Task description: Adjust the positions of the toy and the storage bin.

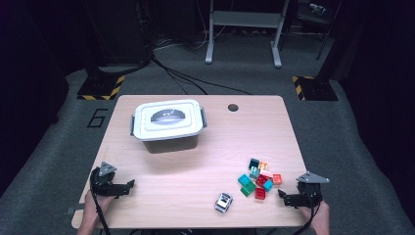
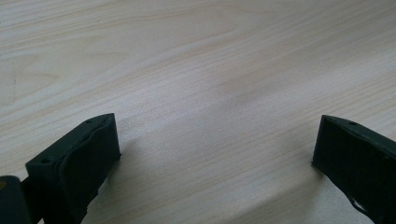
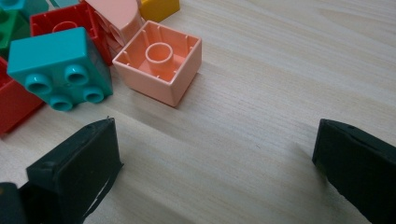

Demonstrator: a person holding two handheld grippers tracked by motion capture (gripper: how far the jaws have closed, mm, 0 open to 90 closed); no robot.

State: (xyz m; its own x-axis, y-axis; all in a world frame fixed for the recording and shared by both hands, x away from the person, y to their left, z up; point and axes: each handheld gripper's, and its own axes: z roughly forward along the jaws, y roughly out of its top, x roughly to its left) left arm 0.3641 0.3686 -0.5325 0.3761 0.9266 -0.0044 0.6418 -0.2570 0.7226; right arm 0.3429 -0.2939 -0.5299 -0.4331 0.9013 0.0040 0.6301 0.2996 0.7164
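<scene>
Salmon brick (image 3: 159, 63) lies just ahead of the open right tongs (image 3: 215, 163).

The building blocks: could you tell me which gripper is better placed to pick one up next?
Probably the right gripper: open, right beside the blocks. The left gripper faces bare table.

teal brick (image 3: 58, 65) | salmon-pink brick (image 3: 159, 60) | red brick (image 3: 65, 23) | white-lidded box (image 1: 168, 119) — grey handle | pale wood-grain table (image 1: 195, 166)
</scene>
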